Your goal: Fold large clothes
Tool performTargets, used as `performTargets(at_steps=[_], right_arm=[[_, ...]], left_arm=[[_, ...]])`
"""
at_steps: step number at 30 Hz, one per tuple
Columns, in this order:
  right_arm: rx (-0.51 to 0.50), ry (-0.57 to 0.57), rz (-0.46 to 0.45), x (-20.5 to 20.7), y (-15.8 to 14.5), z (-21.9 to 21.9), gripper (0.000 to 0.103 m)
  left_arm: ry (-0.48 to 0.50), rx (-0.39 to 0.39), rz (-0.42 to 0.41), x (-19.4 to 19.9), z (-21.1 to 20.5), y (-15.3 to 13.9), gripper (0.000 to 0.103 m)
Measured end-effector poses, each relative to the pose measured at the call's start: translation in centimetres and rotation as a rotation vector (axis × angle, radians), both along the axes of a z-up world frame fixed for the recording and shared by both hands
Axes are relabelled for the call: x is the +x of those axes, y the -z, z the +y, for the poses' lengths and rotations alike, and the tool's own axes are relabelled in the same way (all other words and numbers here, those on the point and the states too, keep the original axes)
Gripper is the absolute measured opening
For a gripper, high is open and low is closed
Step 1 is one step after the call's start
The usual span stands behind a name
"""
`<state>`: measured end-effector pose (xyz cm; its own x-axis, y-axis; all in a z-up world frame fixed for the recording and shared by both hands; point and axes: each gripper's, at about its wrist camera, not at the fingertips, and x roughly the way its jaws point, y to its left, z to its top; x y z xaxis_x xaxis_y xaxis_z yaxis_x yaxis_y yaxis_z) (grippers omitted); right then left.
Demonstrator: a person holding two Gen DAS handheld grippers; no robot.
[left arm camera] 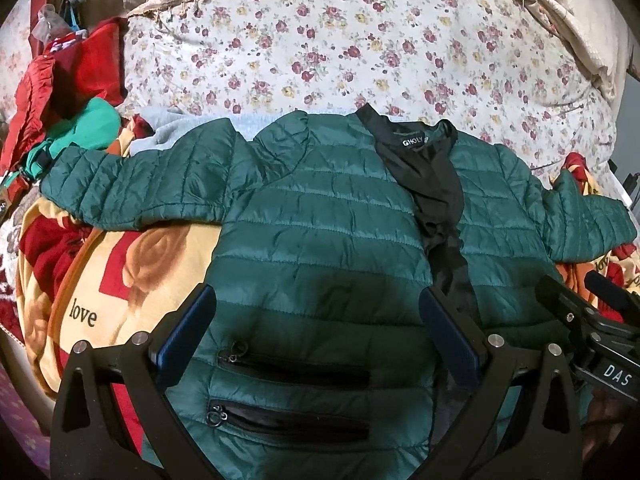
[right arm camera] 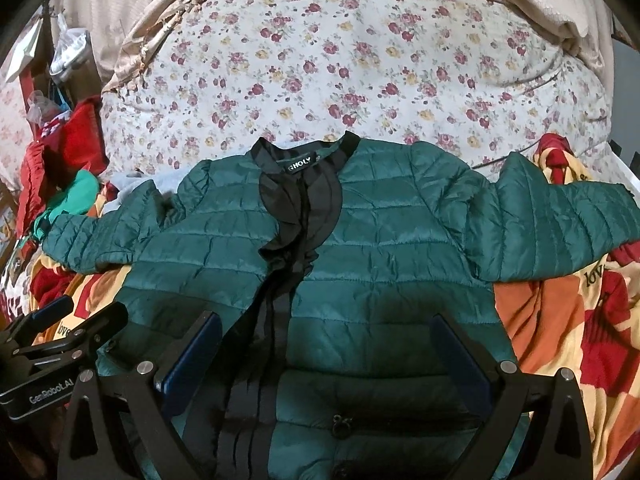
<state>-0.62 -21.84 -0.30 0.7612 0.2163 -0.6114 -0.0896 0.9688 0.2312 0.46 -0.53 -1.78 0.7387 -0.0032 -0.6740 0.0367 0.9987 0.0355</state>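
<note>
Green quilted nylon fills both wrist views: a puffer jacket (left arm camera: 320, 216) lies front-up and spread flat on a bed, over a yellow-and-red blanket (left arm camera: 132, 264) printed with the word "love". It seems laid out this way on purpose, since a flat, symmetrical garment with both sleeves out gives clean lines to fold along. The left sleeve (left arm camera: 132, 184) reaches toward 9 o'clock in the left wrist view, and the right sleeve (right arm camera: 560, 224) runs out toward 3 o'clock in the right wrist view. The collar points to 12 o'clock, toward a floral sheet (left arm camera: 360, 48).

The front is unzipped and slightly parted, showing black lining (left arm camera: 432, 184) and a neck label. Two black zip pockets (left arm camera: 292, 372) sit low on one panel, near 6 o'clock. The shell is glossy and puffy, so I judge it will spring back and slide unless pressed down.

The left gripper (left arm camera: 316, 328) hovers over the hem with its jaws spread wide and nothing between them. The right gripper (right arm camera: 328, 360) hangs likewise over the other panel, jaws wide apart, also holding nothing. Each appears in the other's view, side by side, which suggests a paired start from the hem.

A heap of red and green clothes (left arm camera: 68, 92) sits at 10 o'clock, clear of the jacket body.
</note>
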Motion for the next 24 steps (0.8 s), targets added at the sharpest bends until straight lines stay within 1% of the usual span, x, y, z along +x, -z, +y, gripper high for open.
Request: performTargets(at_steps=[6, 12, 16, 24], right_arm=[[-0.007, 0.01, 0.008, 0.5, 0.3, 0.2, 0.103], [-0.008, 0.01, 0.013, 0.7, 0.5, 0.1, 0.103], [0.017, 0.004, 0.031, 0.8, 0.8, -0.1, 0.103], [0.024, -0.008, 0.054, 0.9, 1.2, -0.1, 0.103]], left_arm=[[-0.005, 0.01, 0.008, 0.2, 0.1, 0.1, 0.102], [-0.008, -0.004, 0.01, 0.4, 0.2, 0.3, 0.102], [-0.011, -0.012, 0.009, 0.4, 0.2, 0.4, 0.102], [-0.016, 0.016, 0.016, 0.6, 0.4, 0.8, 0.102]])
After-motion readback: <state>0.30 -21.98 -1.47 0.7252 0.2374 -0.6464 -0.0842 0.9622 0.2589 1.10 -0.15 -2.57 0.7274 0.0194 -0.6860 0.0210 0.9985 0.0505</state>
